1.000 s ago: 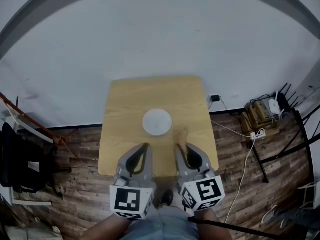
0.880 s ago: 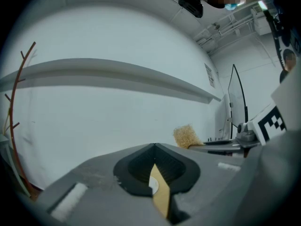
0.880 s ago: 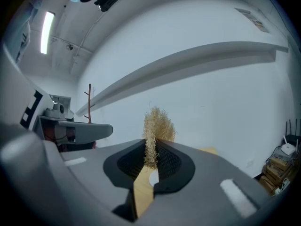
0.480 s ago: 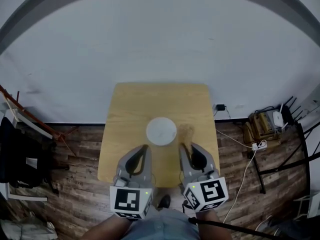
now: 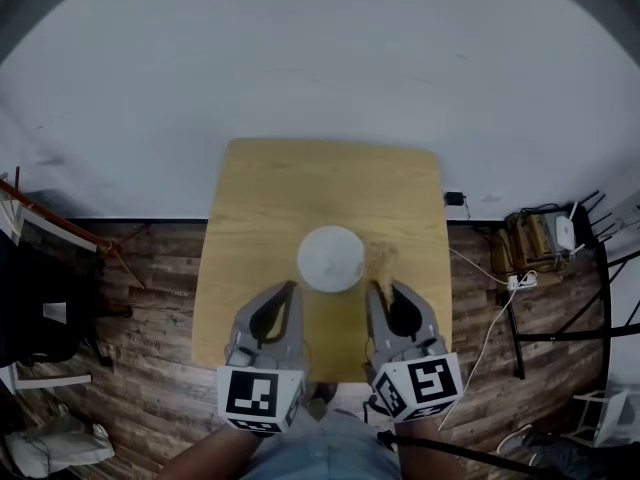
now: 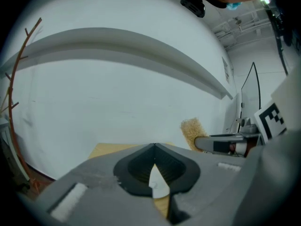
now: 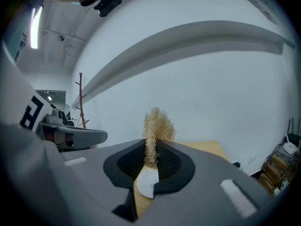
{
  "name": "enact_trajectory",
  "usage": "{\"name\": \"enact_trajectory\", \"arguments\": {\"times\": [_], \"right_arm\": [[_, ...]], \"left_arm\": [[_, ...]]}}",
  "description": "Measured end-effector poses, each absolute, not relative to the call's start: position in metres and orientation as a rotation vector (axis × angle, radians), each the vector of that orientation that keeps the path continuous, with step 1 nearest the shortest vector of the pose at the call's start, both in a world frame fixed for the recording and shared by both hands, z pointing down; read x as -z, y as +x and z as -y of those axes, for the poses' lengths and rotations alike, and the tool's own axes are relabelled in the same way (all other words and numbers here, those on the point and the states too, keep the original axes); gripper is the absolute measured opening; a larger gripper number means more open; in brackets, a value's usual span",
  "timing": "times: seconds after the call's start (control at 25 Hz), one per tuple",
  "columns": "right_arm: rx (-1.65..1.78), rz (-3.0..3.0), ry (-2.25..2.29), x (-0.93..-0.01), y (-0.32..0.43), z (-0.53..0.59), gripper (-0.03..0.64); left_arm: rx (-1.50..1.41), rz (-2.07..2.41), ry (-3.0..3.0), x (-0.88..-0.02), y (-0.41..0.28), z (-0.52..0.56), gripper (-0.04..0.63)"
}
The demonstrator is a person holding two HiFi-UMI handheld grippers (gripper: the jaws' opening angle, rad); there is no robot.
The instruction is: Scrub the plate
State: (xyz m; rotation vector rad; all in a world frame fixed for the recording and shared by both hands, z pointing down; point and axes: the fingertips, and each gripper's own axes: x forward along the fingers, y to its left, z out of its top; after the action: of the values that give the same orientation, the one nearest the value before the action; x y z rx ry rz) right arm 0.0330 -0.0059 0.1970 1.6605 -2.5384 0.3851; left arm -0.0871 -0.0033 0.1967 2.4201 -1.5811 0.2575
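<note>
- Plate (image 5: pixel 331 259): white, round, empty. It lies flat at about the centre of the wooden table (image 5: pixel 250 198), and nothing else is on the top.
- Left gripper (image 5: pixel 289 290): comes in over the table's near edge, with its tips near the plate's near-left rim. Its own view shows the left gripper (image 6: pixel 154 147) with jaws pressed together and nothing between them.
- Right gripper (image 5: pixel 379 288): stands on the near-right side of the plate. Its jaws are clamped on a straw-coloured fibre scrubber (image 7: pixel 156 121), and the tuft sticks out past the tips.
- From the head view the scrubber (image 5: pixel 380 259) sits just beside the plate's right rim. Whether it touches the rim can't be told.
- Step in hand, as I judge it: the approach. No scrubbing contact shows yet.
- To do it well:
  - Swing the tuft inward over the plate's face, then lower it until the fibres flatten slightly.
  - Part the left jaws and pinch or brace the near-left rim first, since a light plate on smooth wood will likely skate.
  - Scrub in small circles from the centre outward, with modest pressure.
- Risk: pushing sideways before the plate is braced could shove it toward the far edge.
</note>
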Motion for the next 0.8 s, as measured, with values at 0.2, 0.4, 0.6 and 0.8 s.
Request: {"name": "enact_trajectory", "arguments": {"times": [0.2,0.4,0.6,0.8], "right_arm": [[-0.468,2.483,1.636,-0.225,0.032,0.026,0.047],[-0.583,2.436,1.599,-0.261,0.025,0.048,0.046],[-0.704,2.371,1.556,-0.308,0.019,0.061,0.046],[-0.796,2.311,1.514,-0.344,0.015,0.067,0.046]], "left_arm": [[-0.318,1.533,2.371,-0.228,-0.091,0.025,0.02],[-0.375,1.48,2.311,-0.26,-0.093,0.048,0.02],[-0.41,1.418,2.222,-0.301,-0.097,0.068,0.021],[-0.396,1.346,2.091,-0.339,-0.102,0.083,0.02]]}}
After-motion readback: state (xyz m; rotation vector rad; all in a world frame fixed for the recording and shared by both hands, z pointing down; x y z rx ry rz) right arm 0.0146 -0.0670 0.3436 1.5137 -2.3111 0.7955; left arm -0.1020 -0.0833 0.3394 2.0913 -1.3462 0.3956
